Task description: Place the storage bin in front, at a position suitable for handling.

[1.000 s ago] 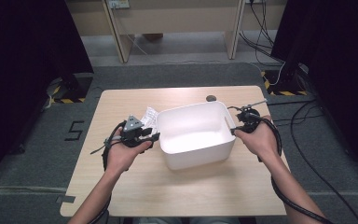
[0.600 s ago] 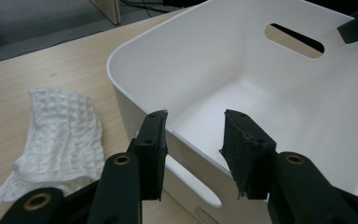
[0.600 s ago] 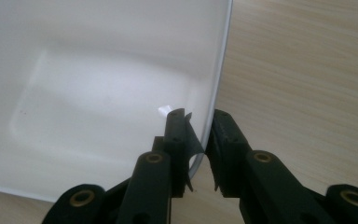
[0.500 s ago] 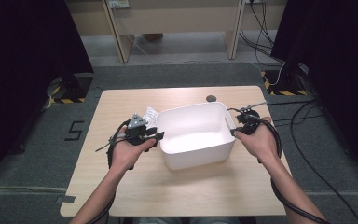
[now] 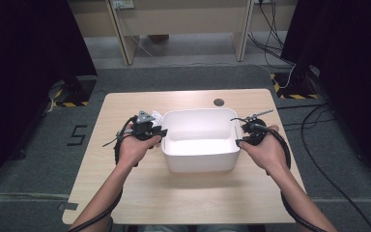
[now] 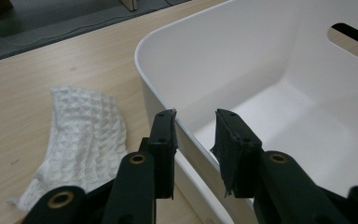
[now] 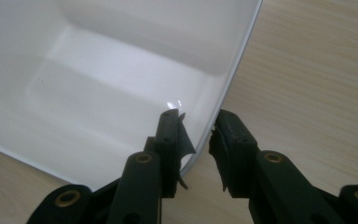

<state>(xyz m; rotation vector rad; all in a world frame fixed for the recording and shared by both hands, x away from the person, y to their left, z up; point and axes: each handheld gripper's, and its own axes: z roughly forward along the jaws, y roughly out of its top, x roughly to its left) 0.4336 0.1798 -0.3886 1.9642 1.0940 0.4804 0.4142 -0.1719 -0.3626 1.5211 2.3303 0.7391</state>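
Observation:
A white plastic bin (image 5: 200, 162) stands in the middle of the wooden table (image 5: 174, 193). My left gripper (image 5: 160, 131) is at the bin's left wall. In the left gripper view its jaws (image 6: 196, 126) straddle the rim of the bin (image 6: 242, 60); they have just been closing, and a gap still shows beside the inner jaw. My right gripper (image 5: 239, 130) is at the right wall. In the right gripper view its jaws (image 7: 196, 123) have just been opening and stand apart on either side of the bin's (image 7: 98, 70) rim.
A white waffle cloth (image 6: 84, 140) lies on the table just left of the bin, behind my left gripper (image 5: 157, 117). A dark round hole (image 5: 218, 102) sits near the table's far edge. Cables run over the floor at the right.
My left hand has shifted right, up to the bin's left wall, and its jaws have narrowed around the rim. The right gripper's jaws have widened off the right rim.

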